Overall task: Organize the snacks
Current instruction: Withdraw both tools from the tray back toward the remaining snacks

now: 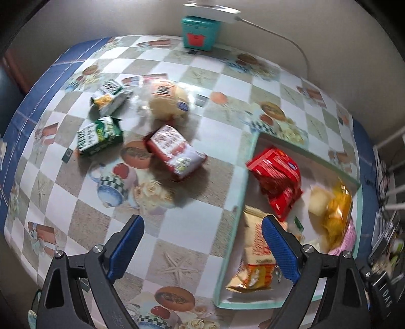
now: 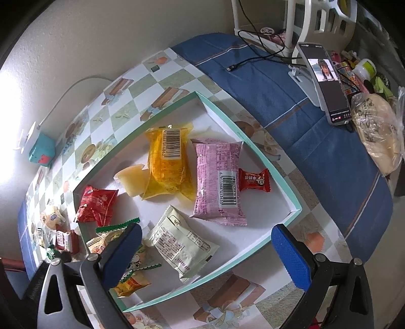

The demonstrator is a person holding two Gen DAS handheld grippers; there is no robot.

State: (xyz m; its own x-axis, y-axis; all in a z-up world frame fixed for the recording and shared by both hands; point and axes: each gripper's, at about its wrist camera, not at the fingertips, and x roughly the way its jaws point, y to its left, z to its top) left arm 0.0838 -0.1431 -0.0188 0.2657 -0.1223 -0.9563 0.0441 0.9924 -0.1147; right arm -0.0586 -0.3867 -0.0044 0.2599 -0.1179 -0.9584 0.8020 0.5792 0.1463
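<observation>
A shallow white box with a teal rim [image 2: 276, 164] holds several snacks: a yellow pack [image 2: 168, 162], a pink pack [image 2: 217, 179], a small red candy [image 2: 254, 180], a cream pack [image 2: 182, 243] and a red pack [image 2: 96, 205]. The box rim also shows in the left wrist view [image 1: 249, 162]. Loose on the table there lie a red-and-white pack [image 1: 174, 151], two green packs [image 1: 100, 135] [image 1: 110, 96] and a round bun [image 1: 168, 101]. My left gripper [image 1: 202, 249] is open and empty above the table. My right gripper [image 2: 207, 255] is open and empty over the box.
A teal tin [image 1: 200, 31] stands at the table's far edge by the wall. A phone on a stand [image 2: 326, 83] and a bagged bread [image 2: 377, 131] lie on the blue cloth [image 2: 303, 121] to the right. A white rack [image 2: 296, 22] stands behind.
</observation>
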